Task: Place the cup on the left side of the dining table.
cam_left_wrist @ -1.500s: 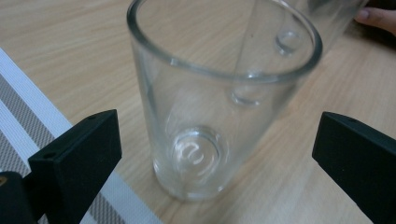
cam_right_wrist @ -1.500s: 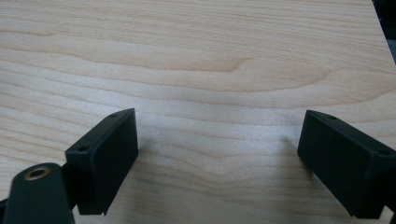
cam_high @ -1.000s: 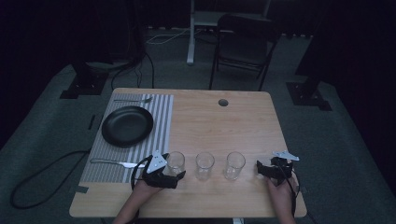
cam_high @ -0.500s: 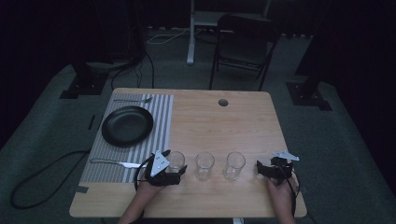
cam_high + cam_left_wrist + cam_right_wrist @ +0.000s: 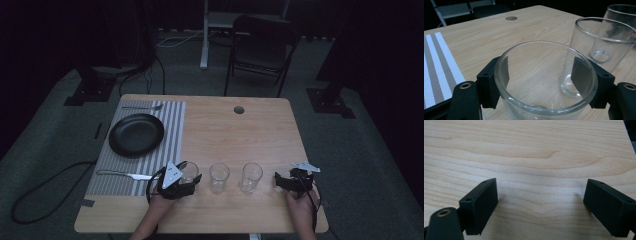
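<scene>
Three clear glasses stand in a row near the table's front edge. My left gripper (image 5: 190, 178) is shut on the leftmost glass (image 5: 188, 171); its jaws have just been closing around it. In the left gripper view the two black pads (image 5: 581, 75) press on either side of that glass (image 5: 536, 110), below my left gripper (image 5: 544, 80). The middle glass (image 5: 219, 177) (image 5: 596, 50) and the right glass (image 5: 251, 177) (image 5: 621, 15) stand free. To the right of the row, my right gripper (image 5: 281, 181) (image 5: 541, 205) rests open over bare wood.
A striped placemat (image 5: 172, 125) on the table's left bears a black plate (image 5: 136, 135), a fork (image 5: 142, 107) behind it and a knife (image 5: 125, 175) in front. A cable hole (image 5: 238, 109) lies at the back. A chair (image 5: 260, 45) stands beyond the table.
The left gripper's jaws have closed in on the leftmost glass and now grip it. The right gripper and the other two glasses have not moved.
</scene>
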Demonstrator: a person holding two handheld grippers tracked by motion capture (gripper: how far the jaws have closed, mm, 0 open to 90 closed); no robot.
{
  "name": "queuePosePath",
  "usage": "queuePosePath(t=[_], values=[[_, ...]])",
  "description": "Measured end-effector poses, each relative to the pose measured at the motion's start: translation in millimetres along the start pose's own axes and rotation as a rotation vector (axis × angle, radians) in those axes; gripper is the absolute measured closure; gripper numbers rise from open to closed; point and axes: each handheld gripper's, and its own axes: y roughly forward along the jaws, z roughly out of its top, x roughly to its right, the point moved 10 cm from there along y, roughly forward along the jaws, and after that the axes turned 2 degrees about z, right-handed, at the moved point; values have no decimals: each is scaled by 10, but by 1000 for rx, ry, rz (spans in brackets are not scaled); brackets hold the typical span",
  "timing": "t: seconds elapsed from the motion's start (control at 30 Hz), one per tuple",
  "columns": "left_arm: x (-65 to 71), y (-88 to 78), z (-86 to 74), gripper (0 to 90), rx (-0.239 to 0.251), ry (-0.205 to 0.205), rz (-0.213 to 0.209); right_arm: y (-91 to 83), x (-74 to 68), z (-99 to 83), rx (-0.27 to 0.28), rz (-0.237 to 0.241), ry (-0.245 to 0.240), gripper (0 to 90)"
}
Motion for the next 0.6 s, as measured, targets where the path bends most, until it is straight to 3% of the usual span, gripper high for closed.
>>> queuePosePath(t=[0.53, 0.6], values=[[-129, -1, 93, 287, 5, -38, 20, 0, 0, 0, 0, 0, 0, 118], [-148, -3, 110, 287, 2, -27, 26, 0, 0, 0, 0, 0, 1, 118]])
